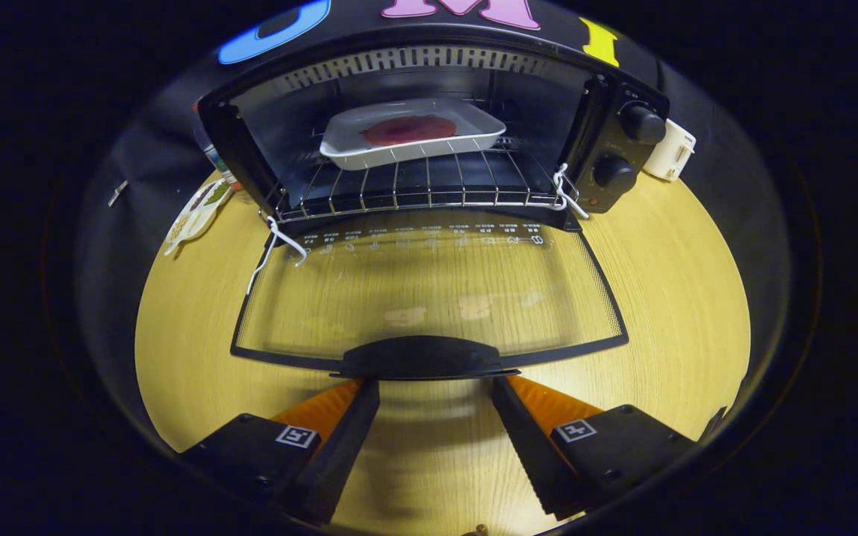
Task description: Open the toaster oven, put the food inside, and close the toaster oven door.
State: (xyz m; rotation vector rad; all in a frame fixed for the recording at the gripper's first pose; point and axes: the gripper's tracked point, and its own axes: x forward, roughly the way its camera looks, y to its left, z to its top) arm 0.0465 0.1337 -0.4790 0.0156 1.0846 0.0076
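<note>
A black toaster oven stands at the back of a wooden table, its glass door folded flat down toward me. On the wire rack inside sits a white tray holding a round reddish piece of food. The door's black handle lies just ahead of my fingertips. My gripper is open, its two fingers spread apart just under the handle's ends, with nothing pressed between them.
Two black knobs sit on the oven's right panel. A white object stands beside the oven's right side. A flat printed packet lies on the table left of the oven. Bare wood flanks the door.
</note>
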